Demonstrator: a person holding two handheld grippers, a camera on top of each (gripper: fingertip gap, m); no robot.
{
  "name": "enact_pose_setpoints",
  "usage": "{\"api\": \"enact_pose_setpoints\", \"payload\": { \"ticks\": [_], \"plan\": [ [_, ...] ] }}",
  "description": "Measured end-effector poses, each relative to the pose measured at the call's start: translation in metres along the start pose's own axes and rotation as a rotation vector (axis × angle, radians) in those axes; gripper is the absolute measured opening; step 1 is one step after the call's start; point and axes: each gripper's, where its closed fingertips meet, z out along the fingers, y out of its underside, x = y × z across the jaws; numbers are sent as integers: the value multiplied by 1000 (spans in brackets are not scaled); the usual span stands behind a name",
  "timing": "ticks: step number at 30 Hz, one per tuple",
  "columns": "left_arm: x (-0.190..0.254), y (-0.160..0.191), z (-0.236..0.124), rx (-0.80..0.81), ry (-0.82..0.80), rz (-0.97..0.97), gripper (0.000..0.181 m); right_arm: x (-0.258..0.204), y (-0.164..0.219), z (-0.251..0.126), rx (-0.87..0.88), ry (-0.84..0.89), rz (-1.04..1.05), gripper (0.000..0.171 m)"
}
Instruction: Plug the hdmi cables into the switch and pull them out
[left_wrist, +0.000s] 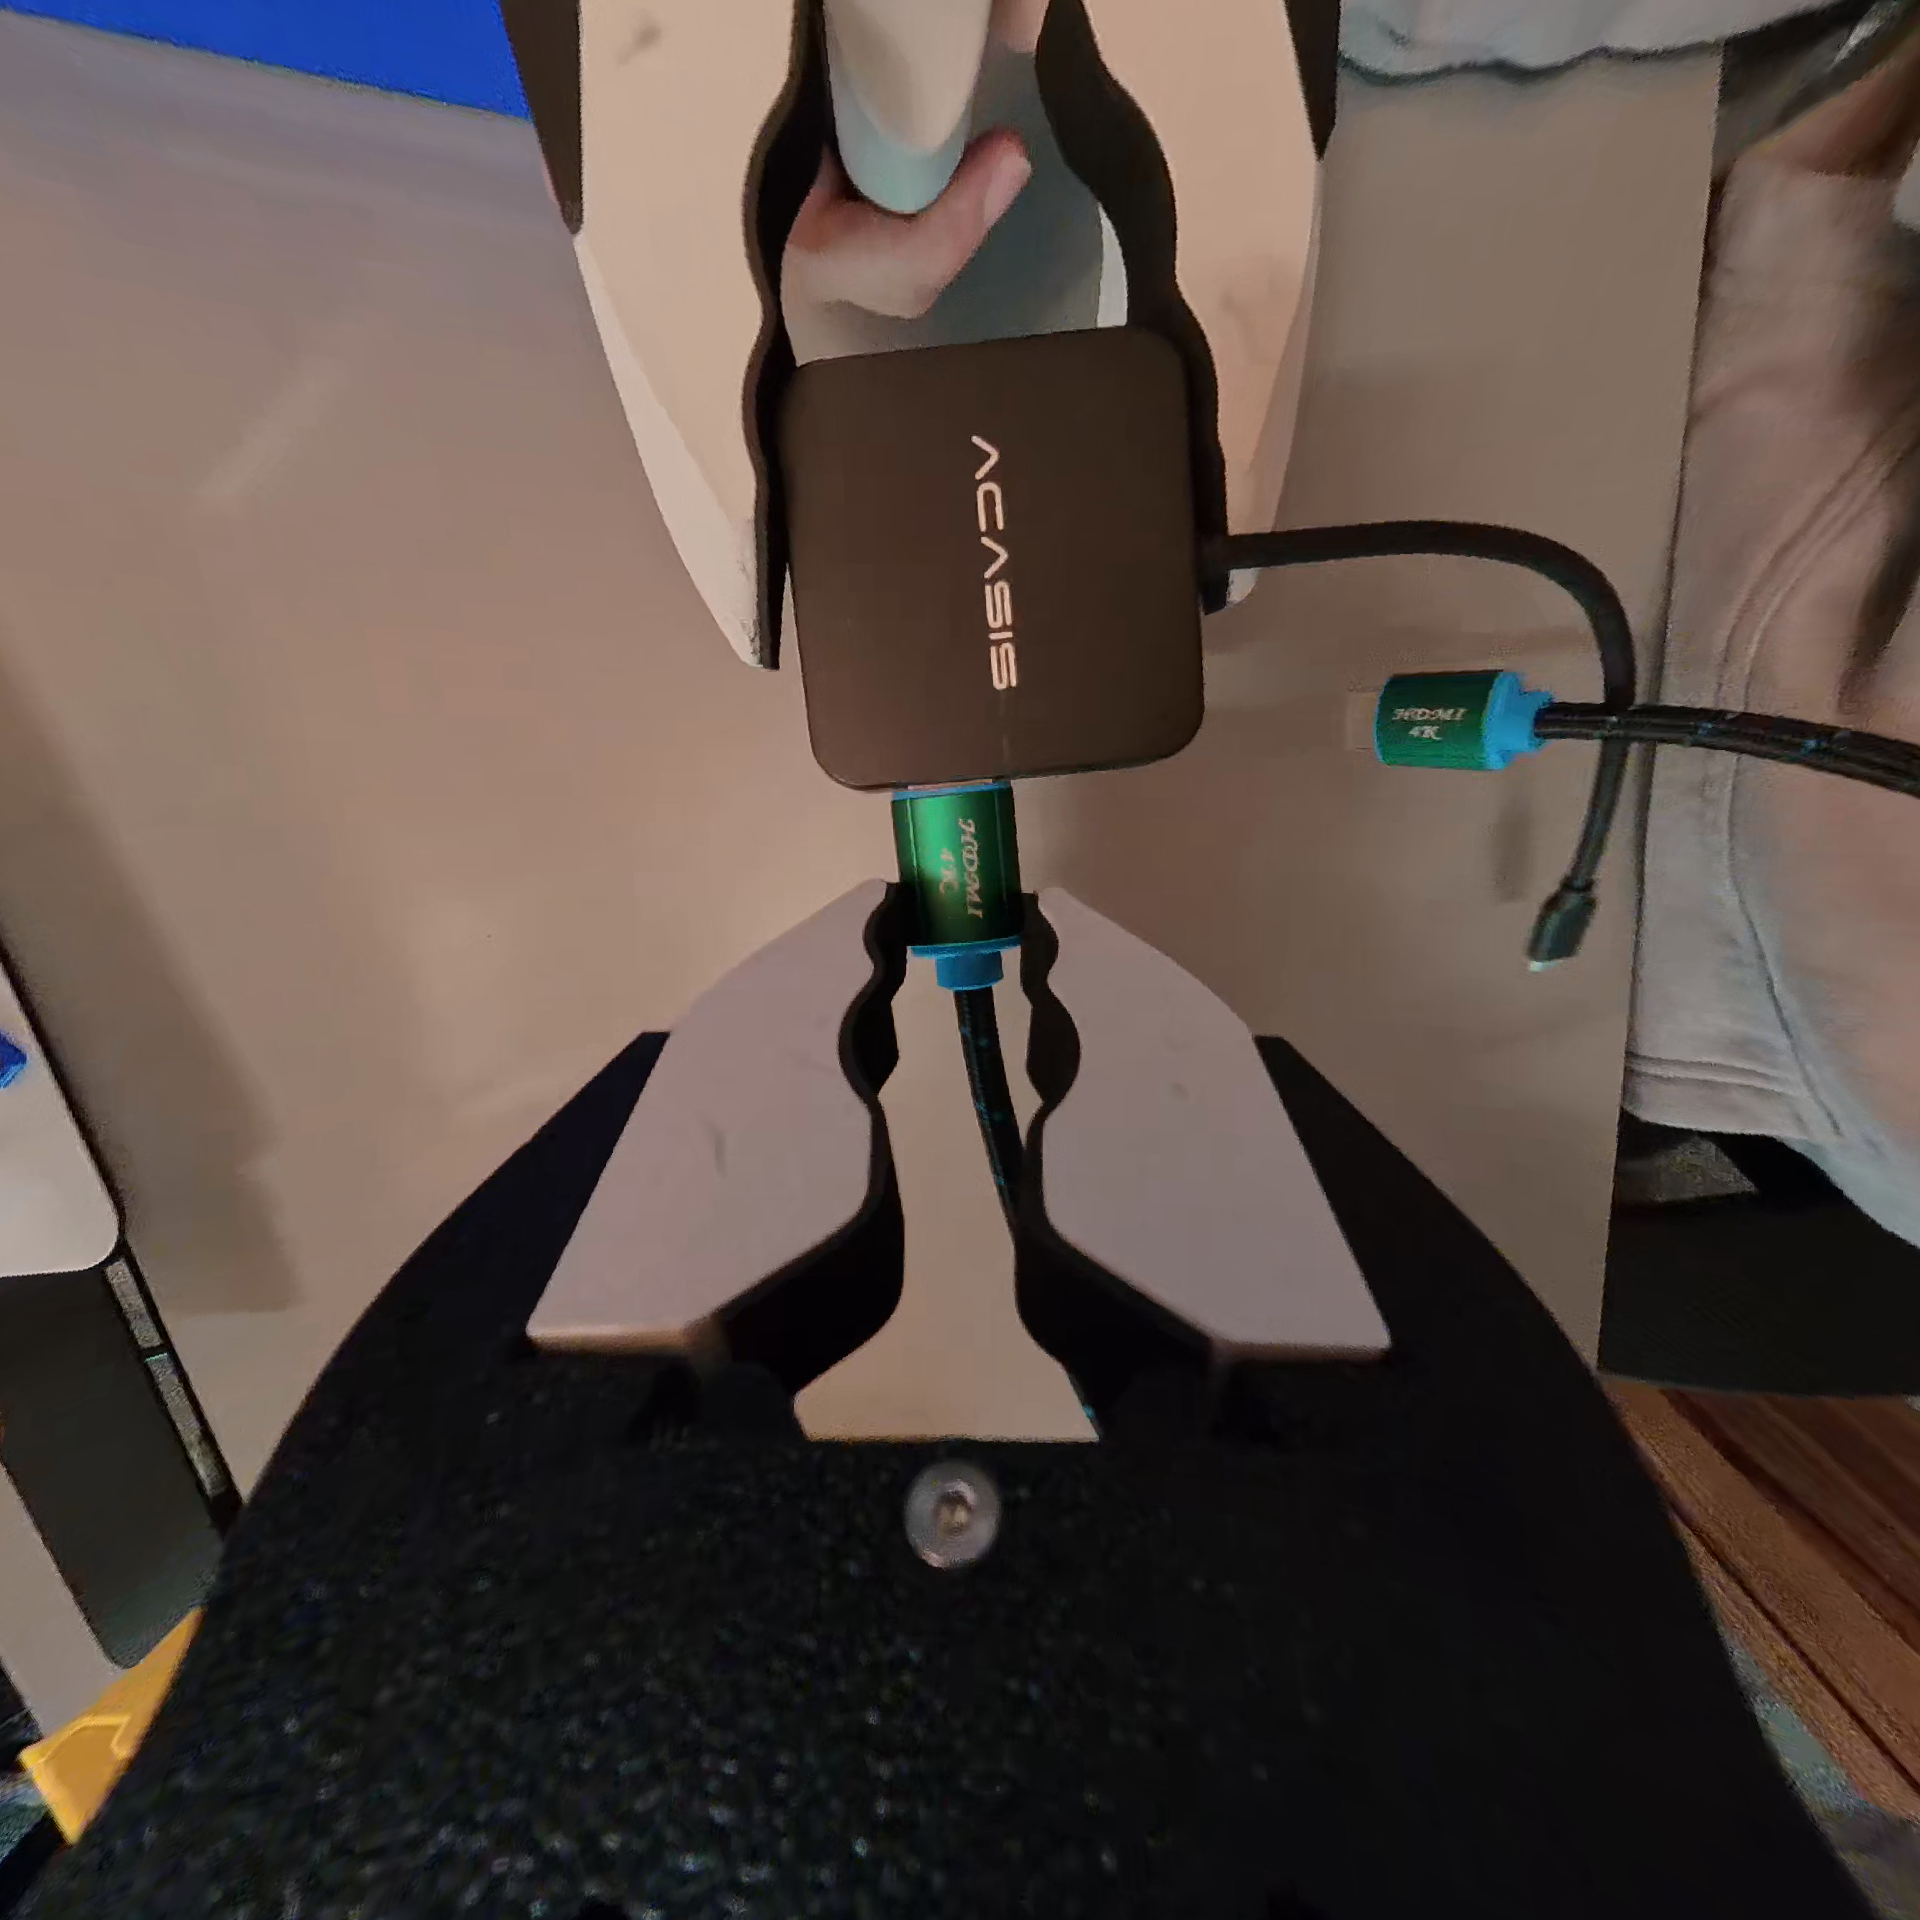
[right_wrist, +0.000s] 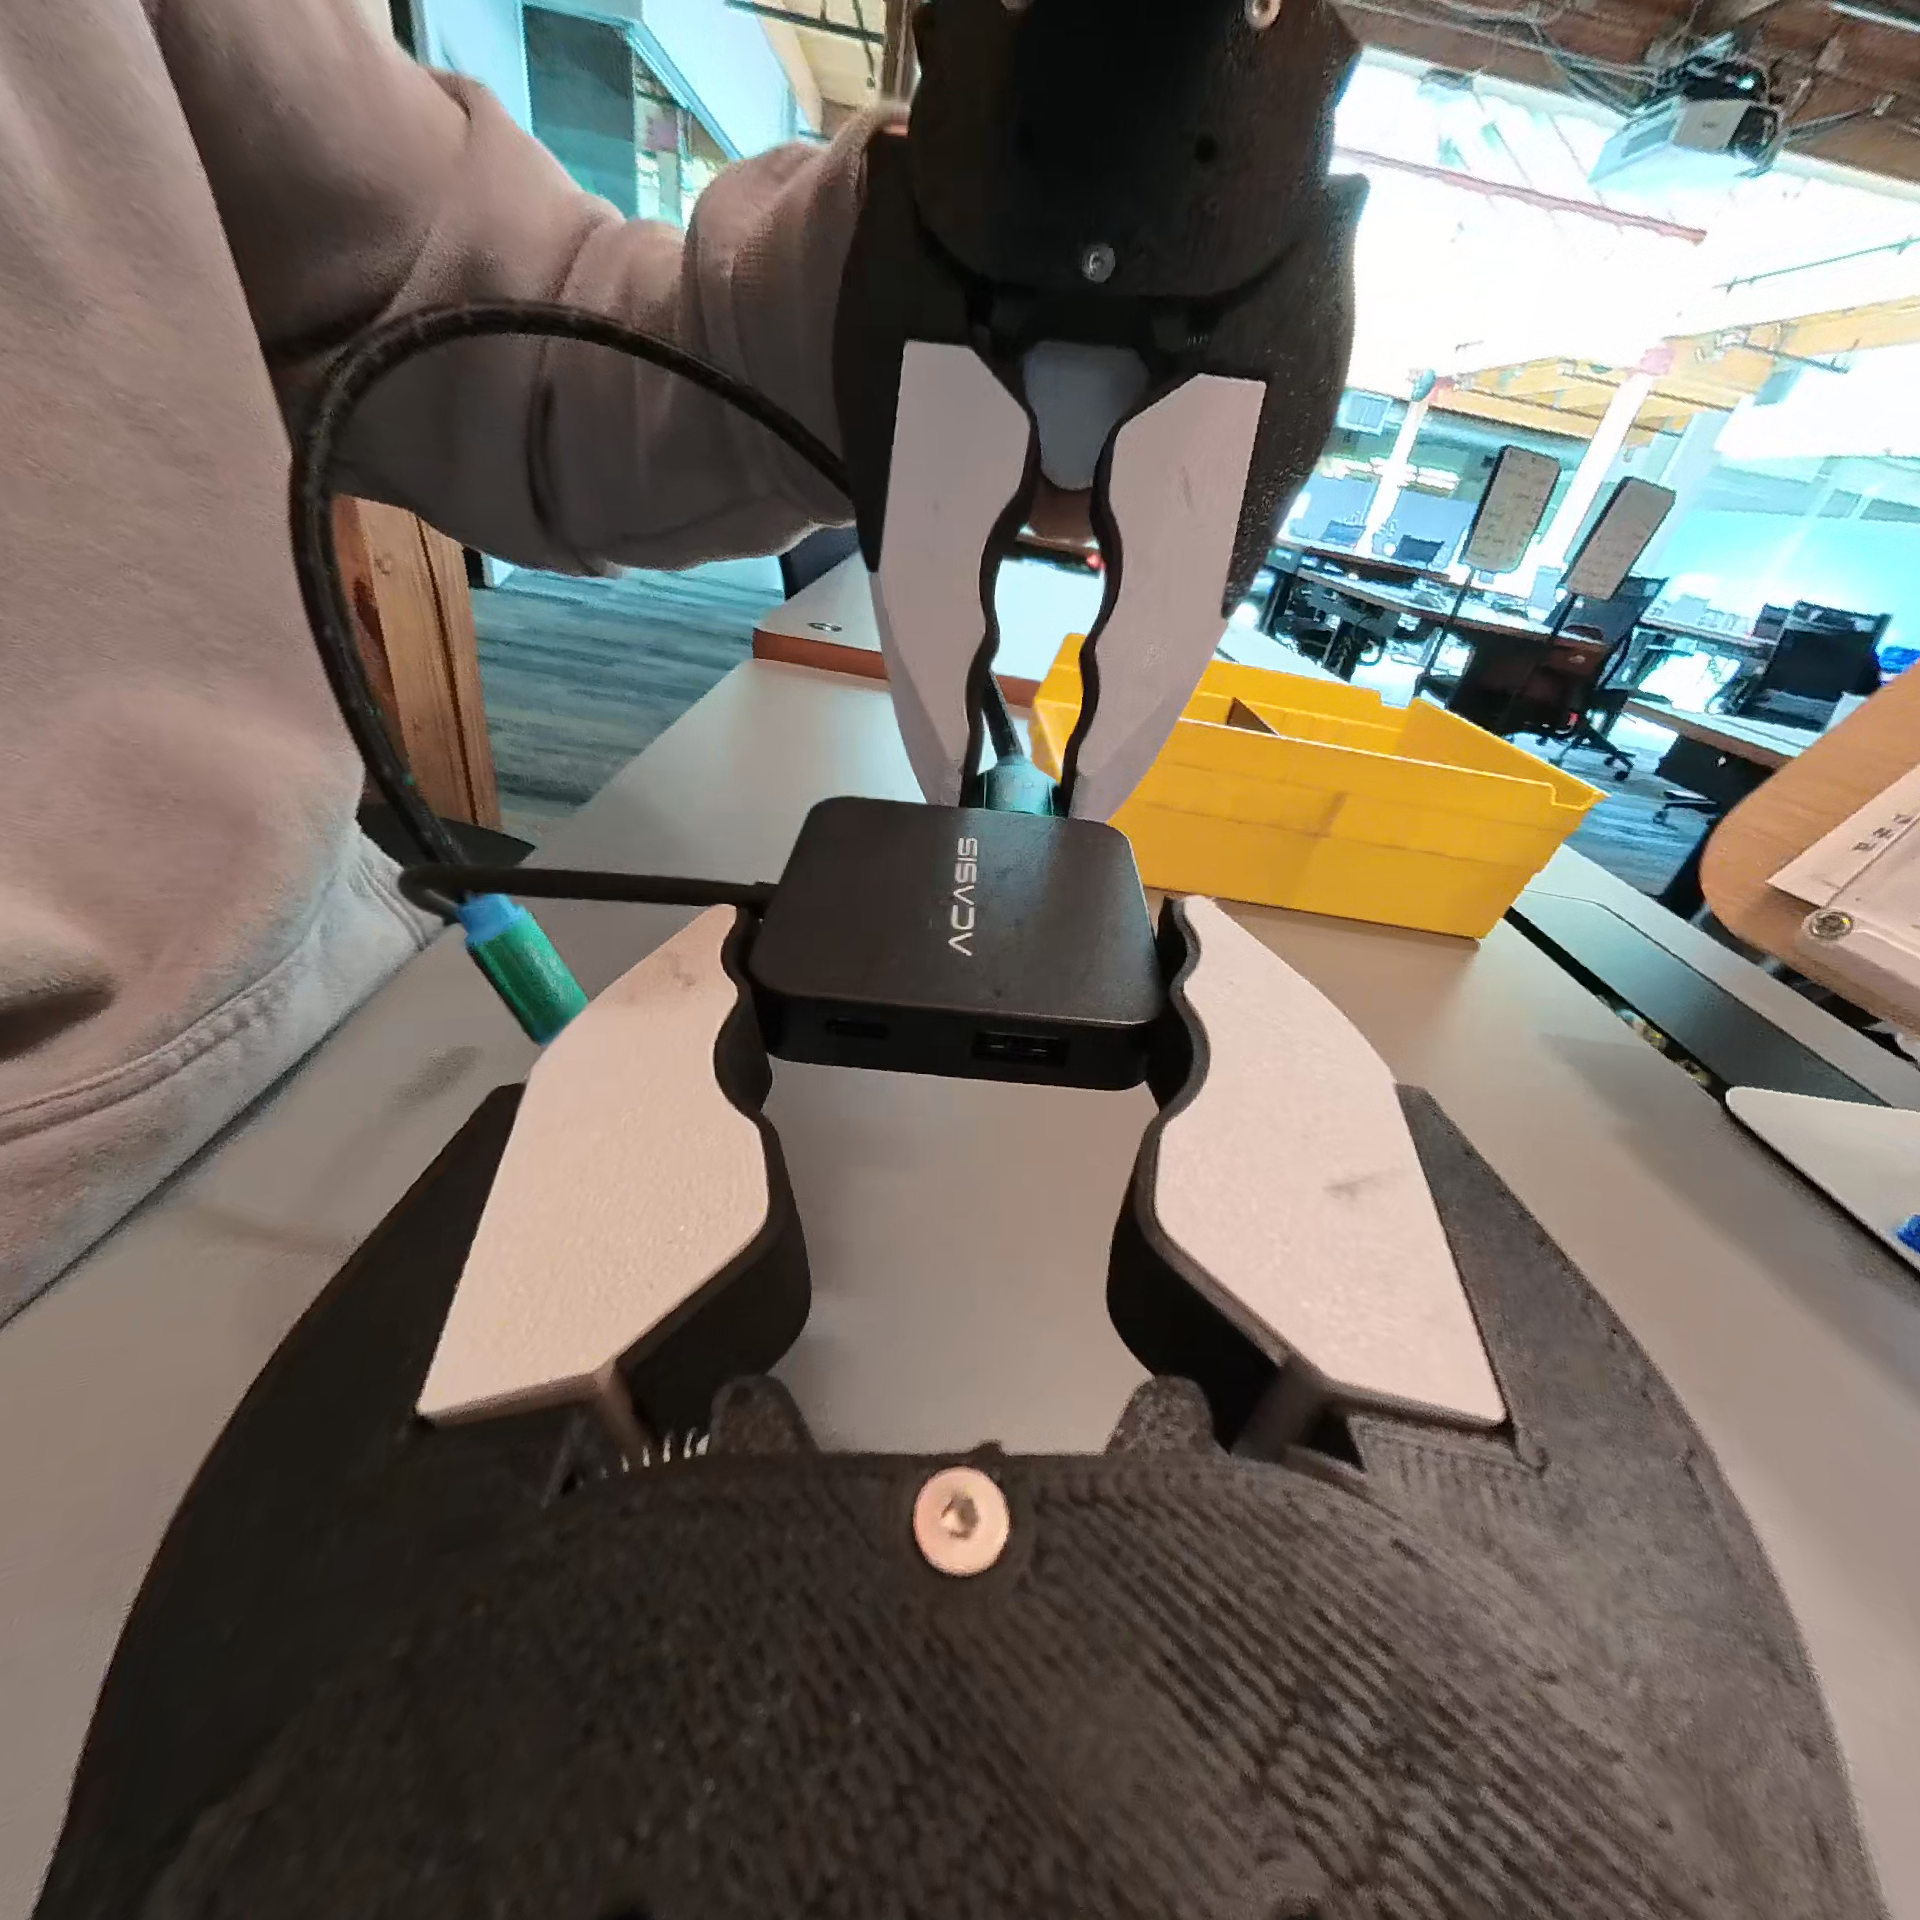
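The black switch (left_wrist: 935, 540) is held above the table by its two sides in my right gripper (left_wrist: 992, 623), which is shut on it (right_wrist: 951, 925). My left gripper (left_wrist: 956, 904) is shut on a green HDMI plug (left_wrist: 951, 862) whose tip sits in the switch's port. In the right wrist view the left gripper (right_wrist: 1013, 795) reaches in from the far side onto that plug (right_wrist: 1013, 784). A second green HDMI plug (left_wrist: 1444, 717) lies loose beside the switch and also shows in the right wrist view (right_wrist: 520, 977). The switch's short black lead (left_wrist: 1600, 644) curves down to a small connector (left_wrist: 1558, 930).
A yellow bin (right_wrist: 1299, 821) stands on the grey table (right_wrist: 1403, 987) just behind the switch. A person's grey sleeve and body (right_wrist: 156, 623) fill the left side. A dark box (left_wrist: 62, 1403) sits at the table's edge. Desks and chairs stand far off.
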Motion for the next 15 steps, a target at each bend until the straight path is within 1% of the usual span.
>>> {"api": "enact_pose_setpoints", "payload": {
  "ticks": [3, 5, 6, 7, 9, 11, 13, 14, 15],
  "plan": [
    [-2, -1, 1, 42, 2, 2, 21, 2, 1, -1, 13, 10, -1, 73],
    [-3, -1, 2, 87, 10, -14, 21, 3, 4, 0, -9, 18, -10, 73],
    [-6, -5, -2, 133, 3, -45, 21, 5, 3, 2, -9, 31, -18, 73],
    [-12, -11, -12, 198, -26, -80, 25, 8, 2, 2, -16, 57, -33, 73],
    [-33, -25, -49, 389, -155, -139, 33, 16, 2, -4, -41, 119, -70, 73],
    [-56, -33, -105, 646, -346, -206, 41, 27, -7, -18, -30, 206, -114, 73],
    [-72, -22, -161, 873, -532, -282, 41, 41, -25, -40, -7, 319, -163, 73],
    [-76, -11, -181, 946, -607, -313, 41, 48, -37, -55, -3, 395, -204, 73],
    [-79, 3, -192, 984, -661, -343, 41, 55, -51, -73, -10, 475, -245, 73]
  ]
}}
